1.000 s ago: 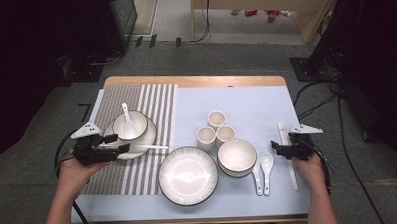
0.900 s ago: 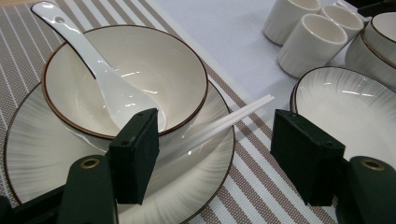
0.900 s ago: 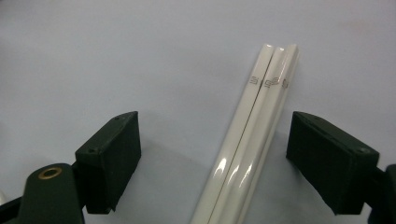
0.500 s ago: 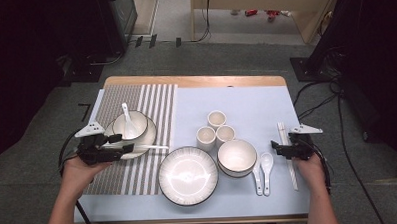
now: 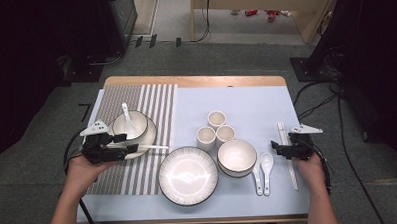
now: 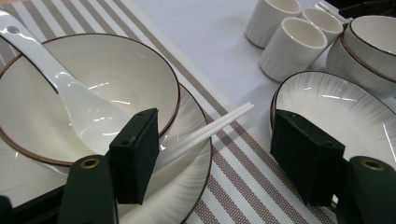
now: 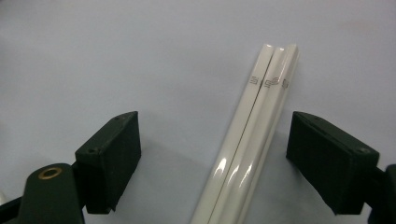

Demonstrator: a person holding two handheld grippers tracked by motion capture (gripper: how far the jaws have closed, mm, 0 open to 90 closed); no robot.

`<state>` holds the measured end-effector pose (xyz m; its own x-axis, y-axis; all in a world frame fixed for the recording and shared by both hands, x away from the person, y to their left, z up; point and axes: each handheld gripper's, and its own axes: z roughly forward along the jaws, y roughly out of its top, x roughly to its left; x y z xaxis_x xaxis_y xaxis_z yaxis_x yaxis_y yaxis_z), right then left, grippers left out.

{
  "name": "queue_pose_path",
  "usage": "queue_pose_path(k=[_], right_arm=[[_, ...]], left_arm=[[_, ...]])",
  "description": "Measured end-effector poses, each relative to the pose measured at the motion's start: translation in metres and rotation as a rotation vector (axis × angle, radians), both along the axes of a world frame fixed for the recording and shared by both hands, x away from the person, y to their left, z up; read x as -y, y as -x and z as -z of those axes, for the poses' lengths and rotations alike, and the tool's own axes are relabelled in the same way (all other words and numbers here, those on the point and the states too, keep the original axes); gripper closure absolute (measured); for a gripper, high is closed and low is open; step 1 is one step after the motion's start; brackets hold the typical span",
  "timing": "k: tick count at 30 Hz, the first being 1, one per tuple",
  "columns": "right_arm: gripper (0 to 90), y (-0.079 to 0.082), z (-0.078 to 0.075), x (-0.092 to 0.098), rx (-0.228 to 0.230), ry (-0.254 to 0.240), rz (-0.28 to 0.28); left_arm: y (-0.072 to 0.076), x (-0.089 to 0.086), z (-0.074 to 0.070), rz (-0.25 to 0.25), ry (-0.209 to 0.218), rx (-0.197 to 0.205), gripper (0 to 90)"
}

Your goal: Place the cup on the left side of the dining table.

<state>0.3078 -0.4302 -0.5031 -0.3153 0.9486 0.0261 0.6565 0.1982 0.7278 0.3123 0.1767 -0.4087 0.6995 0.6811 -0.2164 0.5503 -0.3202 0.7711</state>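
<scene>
So the left gripper (image 5: 130,148) sits over the near rim of the plate (image 6: 191,186) on the striped mat (image 5: 151,101), jaws well apart and gripping nothing. A pair of white chopsticks (image 6: 205,133) lies between them, resting on the plate's edge with the tips poking out toward the bigger empty plate (image 5: 187,175). Right behind is a bowl (image 6: 93,93) with a spoon (image 6: 70,98) in it. Over on the right, the right gripper (image 5: 275,148) hovers low above the blue cloth (image 5: 246,103), also wide open, with another set of chopsticks (image 7: 252,140) lying loose between its jaws, touching neither pad.
</scene>
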Motion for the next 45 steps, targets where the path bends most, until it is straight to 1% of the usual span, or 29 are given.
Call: queue_pose_path(k=[6,9,10,12,21,29,37,41,45], right_arm=[[17.4,0.000,0.000,0.000,0.000,0.000,0.000],[17.4,0.000,0.000,0.000,0.000,0.000,0.000],[17.4,0.000,0.000,0.000,0.000,0.000,0.000],[17.4,0.000,0.000,0.000,0.000,0.000,0.000],[17.4,0.000,0.000,0.000,0.000,-0.001,0.000],[17.4,0.000,0.000,0.000,0.000,-0.001,0.000],[17.4,0.000,0.000,0.000,0.000,-0.001,0.000],[17.4,0.000,0.000,0.000,0.000,-0.001,0.000],[17.4,0.000,0.000,0.000,0.000,-0.001,0.000]], left_arm=[[-0.001,0.007,0.000,0.022,-0.001,-0.009,33.1],[-0.002,0.009,-0.001,0.036,0.012,-0.008,33.1],[-0.002,0.010,-0.001,0.042,0.010,-0.006,33.1],[-0.002,0.013,-0.003,0.050,-0.007,-0.002,33.0],[-0.007,0.024,-0.008,0.075,-0.011,0.011,32.2],[-0.011,0.034,-0.007,0.096,-0.036,0.004,32.2],[-0.016,0.041,-0.013,0.110,-0.036,0.009,32.0],[-0.018,0.043,-0.013,0.115,-0.032,0.006,31.9],[-0.020,0.048,-0.012,0.132,-0.038,-0.001,31.9]])
